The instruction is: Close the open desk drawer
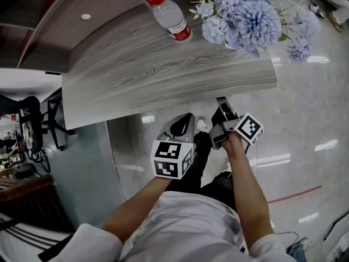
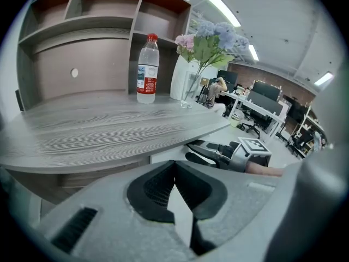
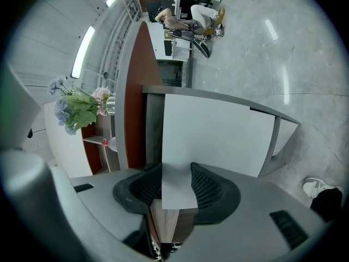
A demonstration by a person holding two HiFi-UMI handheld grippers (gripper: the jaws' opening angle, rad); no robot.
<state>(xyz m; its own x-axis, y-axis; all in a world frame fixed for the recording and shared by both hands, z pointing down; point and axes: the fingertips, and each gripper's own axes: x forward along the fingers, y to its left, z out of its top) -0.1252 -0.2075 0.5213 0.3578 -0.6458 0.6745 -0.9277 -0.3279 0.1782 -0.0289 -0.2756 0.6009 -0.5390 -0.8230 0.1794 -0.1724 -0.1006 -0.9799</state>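
Note:
A white drawer front (image 3: pixel 218 135) sits under the grey wood desk top (image 1: pixel 163 75). In the right gripper view its edge lies between the pads, with wood grain showing behind it. My right gripper (image 3: pixel 175 171) is rolled onto its side and shut on that edge; I see no gap at either pad. From the head view the drawer is hidden, and the right gripper (image 1: pixel 222 107) reaches under the desk's front edge. My left gripper (image 1: pixel 185 121) hangs beside it, short of the desk, shut and empty (image 2: pixel 174 171). The left gripper view shows the right gripper (image 2: pixel 196 152) under the desk edge.
A water bottle (image 1: pixel 170 16) and a vase of blue flowers (image 1: pixel 245 15) stand at the back of the desk top, before a shelf unit (image 2: pixel 82 15). Glossy floor (image 1: pixel 305 124) lies to the right. A dark chair and clutter (image 1: pixel 32 130) are at the left.

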